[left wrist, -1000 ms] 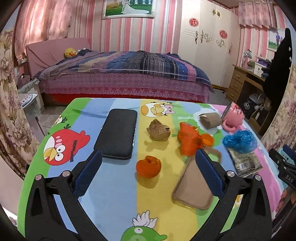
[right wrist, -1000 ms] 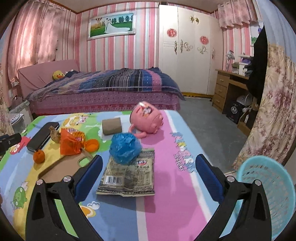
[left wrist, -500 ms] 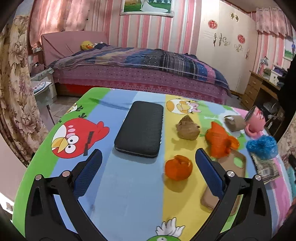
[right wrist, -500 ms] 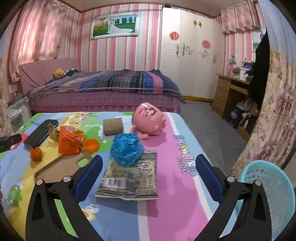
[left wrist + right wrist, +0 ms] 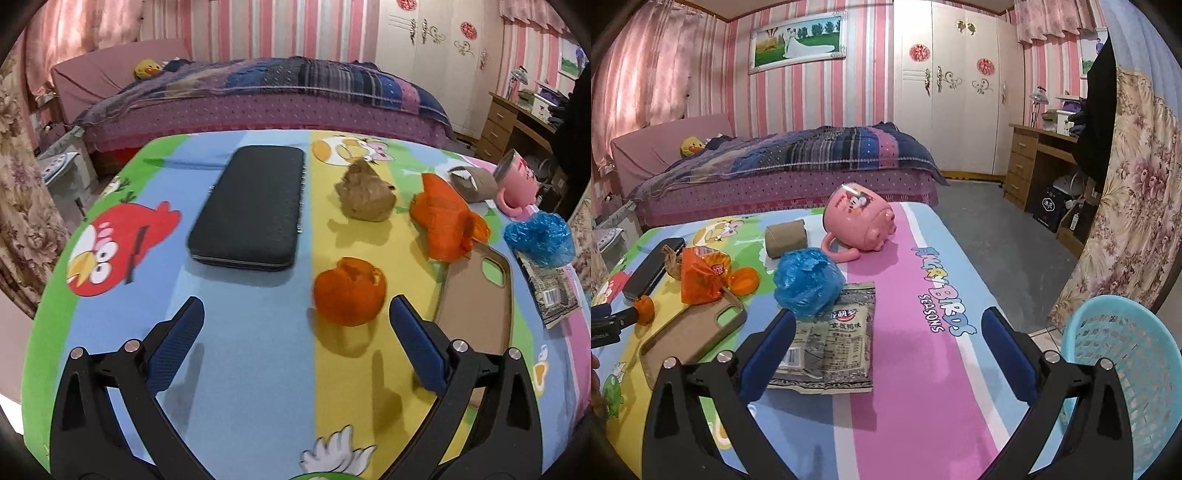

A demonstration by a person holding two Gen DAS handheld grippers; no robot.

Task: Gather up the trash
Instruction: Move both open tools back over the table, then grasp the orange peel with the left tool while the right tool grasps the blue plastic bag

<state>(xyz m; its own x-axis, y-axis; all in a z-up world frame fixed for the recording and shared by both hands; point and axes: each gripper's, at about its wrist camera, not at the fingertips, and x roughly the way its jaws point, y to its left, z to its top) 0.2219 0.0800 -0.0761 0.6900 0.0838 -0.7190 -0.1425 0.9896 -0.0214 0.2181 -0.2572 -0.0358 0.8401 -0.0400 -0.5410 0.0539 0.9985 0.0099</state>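
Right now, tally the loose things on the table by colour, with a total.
Orange: 3, peel, wrapper, lid
Brown or tan: 3, paper wad, roll, phone case
Blue: 1, bag
Pink: 1, mug
Black: 1, case
Grey: 1, packet
Total: 10

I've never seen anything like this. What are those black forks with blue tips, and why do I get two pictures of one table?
They are two hand-held grippers, each with its own camera looking along its fingers. The left gripper hangs open over the orange peel, beside a black case. The right gripper is open too, near the blue plastic wad and a snack wrapper. Neither holds anything. The blue basket beside the table probably takes the trash.
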